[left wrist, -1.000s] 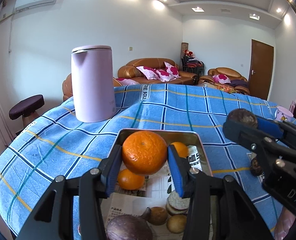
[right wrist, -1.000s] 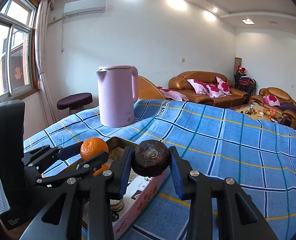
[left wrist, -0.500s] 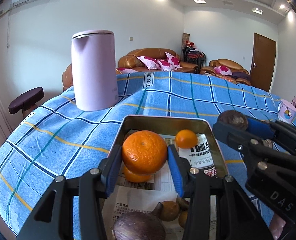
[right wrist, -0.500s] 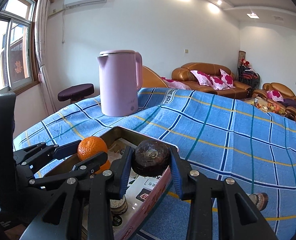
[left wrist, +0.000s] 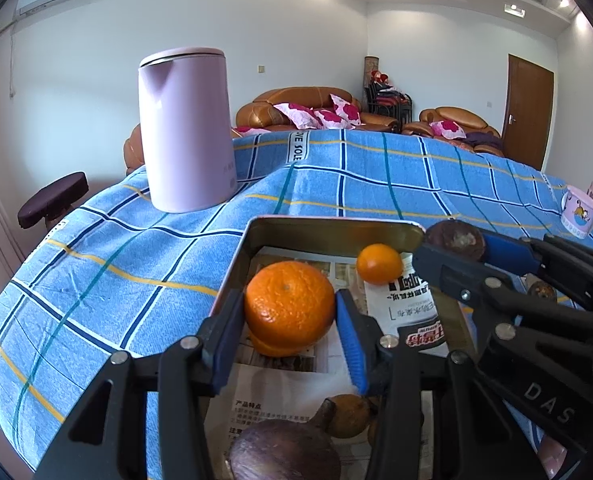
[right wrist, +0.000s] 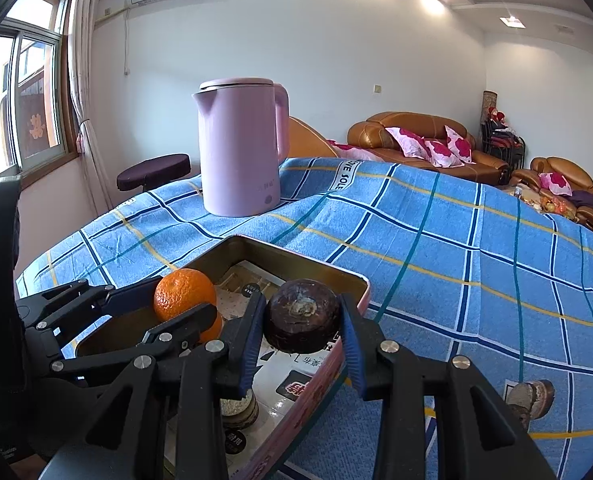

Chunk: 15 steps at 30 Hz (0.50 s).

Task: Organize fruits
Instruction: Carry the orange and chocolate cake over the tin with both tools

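A blue checked tablecloth (left wrist: 376, 184) covers the table in front of me. My left gripper (left wrist: 290, 316) clamps an orange (left wrist: 289, 310) over the metal tin (left wrist: 332, 229) — my right gripper (right wrist: 301, 320) grips a dark brown fruit (right wrist: 302, 320) above the tin's right rim

Pink kettle (left wrist: 186, 130) upright on blue checked cloth (left wrist: 376, 176), upper left. Brown sofas (right wrist: 420, 140) behind. Pink mug (left wrist: 578, 216) at right edge.

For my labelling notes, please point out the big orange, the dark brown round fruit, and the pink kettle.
Big round orange (left wrist: 289, 308), left wrist view, front skin.
Dark brown round fruit (right wrist: 302, 314), right wrist view, top face.
Pink plastic kettle (right wrist: 238, 164), right wrist view, body.
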Each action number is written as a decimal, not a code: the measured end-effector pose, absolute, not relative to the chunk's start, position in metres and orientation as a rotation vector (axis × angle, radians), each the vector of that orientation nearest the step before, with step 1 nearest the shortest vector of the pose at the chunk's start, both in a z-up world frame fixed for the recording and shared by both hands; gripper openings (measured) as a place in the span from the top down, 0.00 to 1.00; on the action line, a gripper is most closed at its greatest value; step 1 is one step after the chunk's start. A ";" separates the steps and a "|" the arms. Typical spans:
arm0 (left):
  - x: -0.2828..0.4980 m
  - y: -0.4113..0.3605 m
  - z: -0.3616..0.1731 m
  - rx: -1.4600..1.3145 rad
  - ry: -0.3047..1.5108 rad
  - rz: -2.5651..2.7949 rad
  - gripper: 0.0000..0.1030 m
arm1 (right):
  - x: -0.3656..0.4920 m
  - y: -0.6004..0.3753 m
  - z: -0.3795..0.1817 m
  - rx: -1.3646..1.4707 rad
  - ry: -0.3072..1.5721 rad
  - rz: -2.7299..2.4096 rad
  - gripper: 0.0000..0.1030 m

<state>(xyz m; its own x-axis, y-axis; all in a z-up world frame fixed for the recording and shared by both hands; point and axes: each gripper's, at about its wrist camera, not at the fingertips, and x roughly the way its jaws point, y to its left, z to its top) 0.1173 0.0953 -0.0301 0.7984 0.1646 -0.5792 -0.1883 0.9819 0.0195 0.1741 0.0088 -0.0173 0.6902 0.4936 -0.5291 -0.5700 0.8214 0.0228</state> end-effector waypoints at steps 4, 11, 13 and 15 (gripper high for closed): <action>0.118 0.092 -0.031 -0.019 0.620 0.192 0.54 | 0.176 0.010 -0.020 -0.148 0.562 0.601 0.62; 0.118 0.090 -0.031 -0.005 0.619 0.195 0.53 | 0.180 0.010 -0.023 -0.145 0.580 0.607 0.62; 0.118 0.088 -0.031 0.002 0.618 0.200 0.53 | 0.181 0.011 -0.024 -0.144 0.589 0.617 0.62; 0.118 0.087 -0.031 0.006 0.618 0.200 0.53 | 0.181 0.011 -0.024 -0.148 0.592 0.620 0.62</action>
